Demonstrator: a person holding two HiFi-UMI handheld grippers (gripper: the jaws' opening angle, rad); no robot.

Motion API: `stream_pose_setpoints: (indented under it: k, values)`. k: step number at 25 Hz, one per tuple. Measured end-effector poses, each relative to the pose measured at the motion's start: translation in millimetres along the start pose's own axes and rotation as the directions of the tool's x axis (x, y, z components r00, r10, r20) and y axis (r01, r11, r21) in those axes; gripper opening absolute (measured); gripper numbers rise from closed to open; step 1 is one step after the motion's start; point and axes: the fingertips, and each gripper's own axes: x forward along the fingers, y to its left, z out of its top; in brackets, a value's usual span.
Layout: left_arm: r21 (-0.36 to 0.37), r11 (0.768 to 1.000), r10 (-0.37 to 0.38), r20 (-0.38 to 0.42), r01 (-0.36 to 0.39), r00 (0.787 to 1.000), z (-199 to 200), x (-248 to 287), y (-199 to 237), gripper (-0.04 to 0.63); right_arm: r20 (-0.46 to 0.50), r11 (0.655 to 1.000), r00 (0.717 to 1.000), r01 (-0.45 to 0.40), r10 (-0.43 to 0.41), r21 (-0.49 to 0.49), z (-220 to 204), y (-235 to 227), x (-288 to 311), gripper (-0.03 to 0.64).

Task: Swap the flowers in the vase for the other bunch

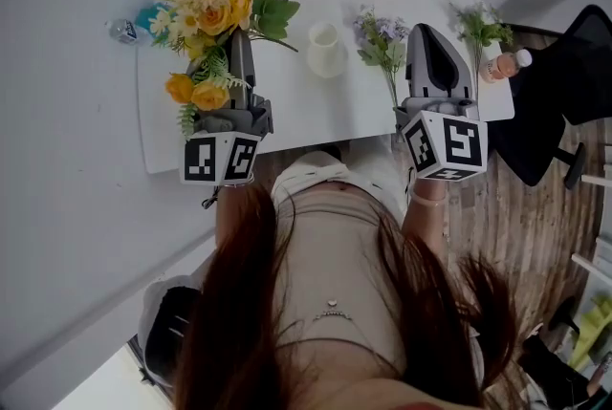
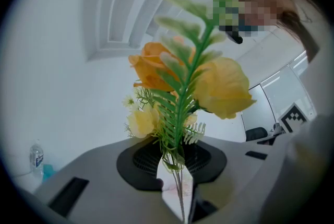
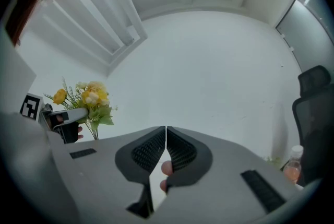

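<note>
While the yellow bouquet (image 1: 215, 11) is pinched by the left gripper (image 2: 177, 168), fingers (image 3: 148, 150) of the right gripper (image 3: 166, 131) are pressed together.

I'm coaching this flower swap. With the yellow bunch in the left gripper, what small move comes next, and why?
Probably lay the yellow bunch on the bare table left of the vase. The left gripper grips its stems, the vase looks empty, and the purple bunch waits beside the shut, empty right gripper.
</note>
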Motion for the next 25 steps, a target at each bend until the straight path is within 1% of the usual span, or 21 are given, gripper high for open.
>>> stream_pose_setpoints:
  k: [7,12,18,25]
  values:
    - [-0.013,1.0,0.023,-0.112,-0.025,0.993,-32,-16,16,0.089,-0.036,1.0,0.999,-0.012,0.012,0.005,-13,13,-1,0.028]
    - [-0.017,0.999,0.036,-0.202,-0.04,0.979,-62,-25,26,0.089,-0.066,1.0,0.998,0.007,-0.007,0.002,-19,12,0,0.028]
    - [-0.03,0.999,0.033,-0.33,-0.045,0.943,-105,-29,40,0.089,-0.092,1.0,0.995,0.027,-0.027,0.0,-26,9,2,0.028]
    - [-0.034,0.999,0.011,-0.463,-0.03,0.886,-157,-31,47,0.089,-0.141,0.999,0.989,0.044,-0.046,-0.016,-42,4,4,0.028]
